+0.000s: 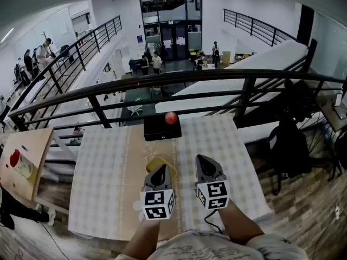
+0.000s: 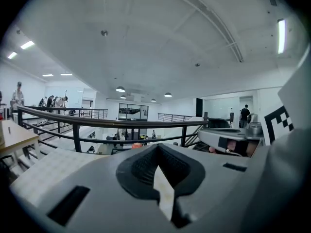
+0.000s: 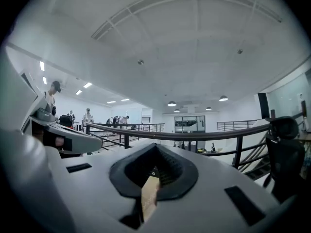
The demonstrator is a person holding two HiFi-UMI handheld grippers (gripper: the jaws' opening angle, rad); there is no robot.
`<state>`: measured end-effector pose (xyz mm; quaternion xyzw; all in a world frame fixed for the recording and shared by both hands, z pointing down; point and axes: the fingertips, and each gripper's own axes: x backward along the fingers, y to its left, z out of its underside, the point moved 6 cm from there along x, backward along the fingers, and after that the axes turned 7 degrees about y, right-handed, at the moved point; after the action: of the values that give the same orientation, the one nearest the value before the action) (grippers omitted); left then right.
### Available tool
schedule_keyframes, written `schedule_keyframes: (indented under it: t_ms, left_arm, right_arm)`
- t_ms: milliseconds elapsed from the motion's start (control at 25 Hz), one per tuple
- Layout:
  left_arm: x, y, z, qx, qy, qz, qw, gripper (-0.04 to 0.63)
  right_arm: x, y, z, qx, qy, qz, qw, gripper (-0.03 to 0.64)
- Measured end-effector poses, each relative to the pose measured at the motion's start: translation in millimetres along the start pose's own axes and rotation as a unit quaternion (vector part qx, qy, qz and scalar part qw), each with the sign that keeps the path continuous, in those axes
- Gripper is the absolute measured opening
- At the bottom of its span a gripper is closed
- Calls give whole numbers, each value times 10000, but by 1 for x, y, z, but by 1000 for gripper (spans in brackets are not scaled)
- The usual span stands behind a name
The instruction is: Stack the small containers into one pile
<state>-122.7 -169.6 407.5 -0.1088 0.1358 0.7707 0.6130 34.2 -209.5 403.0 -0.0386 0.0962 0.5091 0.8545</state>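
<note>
- Right claw (image 1: 203, 161) (image 3: 154, 165): jaws fully together, nothing gripped. Only a thin sliver of tan surface shows through the seam.
- Left claw (image 1: 159, 172) (image 2: 158, 161): same. Jaws together and empty, with a pale sliver showing in the seam.
- I hold both claws side by side above the table (image 1: 103, 188), off the cloth and pointing away from me at the railing (image 1: 179, 77).
- Each gripper view catches the other claw at its edge, so they sit close together.
- Task item: one yellow container (image 1: 155, 162) on the tan centre strip of the checked cloth, on the near half of the table.
- It is mostly hidden behind my left claw in the head view, with only the far rim showing.
- I can't tell its contents, or whether it is one piece or several nested.
- Neither gripper view shows it.
- Small white thing (image 1: 136, 205) on the cloth just left of my left marker cube. Too small to identify.
- Black box (image 1: 159, 130) at the far table edge, with a red button (image 1: 171, 118) on top. It is well apart from the container.
- Wooden side table (image 1: 39, 145) off to the left holds a red thing (image 1: 14, 157) touching a pale cup-like thing (image 1: 23, 169). I can't tell what is in it.
</note>
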Motion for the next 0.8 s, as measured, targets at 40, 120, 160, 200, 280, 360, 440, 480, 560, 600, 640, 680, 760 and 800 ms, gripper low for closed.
schedule_keyframes:
  t_ms: [40, 120, 160, 200, 280, 360, 440, 480, 560, 600, 640, 680, 760, 800]
  left_arm:
    - [-1, -4, -2, -18, -19, 24, 10000, 3]
    - [-1, -11, -5, -47, -53, 70, 10000, 5]
    - [-1, -14, -7, -56, -68, 90, 9999, 5]
    - [-1, -17, -8, -64, -81, 103, 9999, 5]
    - [-3, -20, -10, -81, -95, 107, 9999, 3]
    - [-3, -21, -10, -89, -92, 97, 9999, 5]
    - [0, -20, -9, -93, -84, 83, 9999, 5]
    - [2, -19, -8, -94, -78, 73, 9999, 5]
    - [4, -17, -9, -90, -65, 49, 9999, 5]
    - [5, -16, -9, -88, -59, 38, 9999, 5]
    - [6, -16, -9, -86, -58, 29, 9999, 5]
    - [7, -15, -9, -83, -61, 20, 9999, 5]
    - [8, -12, -7, -71, -72, -3, 9999, 5]
    - [9, -10, -7, -63, -72, -15, 10000, 5]
  right_arm:
    - [3, -5, 1, -48, 16, 46, 10000, 2]
    - [6, -12, 2, -75, 50, 124, 9999, 2]
    - [7, -15, 3, -71, 54, 144, 9999, 2]
    - [8, -17, 2, -65, 47, 154, 9998, 2]
    - [10, -19, 0, -44, 20, 144, 9999, 2]
    - [12, -18, -2, -11, -8, 118, 9999, 2]
    - [12, -13, -3, 23, -12, 95, 10000, 2]
    - [12, -10, -2, 37, -8, 82, 10000, 2]
    - [11, -7, -3, 55, -2, 38, 10000, 2]
    - [11, -6, -3, 63, 2, 14, 10000, 2]
    - [11, -4, -3, 76, 9, -4, 10000, 2]
    - [11, -2, -2, 96, 15, -16, 10000, 2]
    - [9, 2, -1, 138, 26, -39, 9999, 2]
    - [8, 5, 0, 151, 35, -51, 9999, 2]
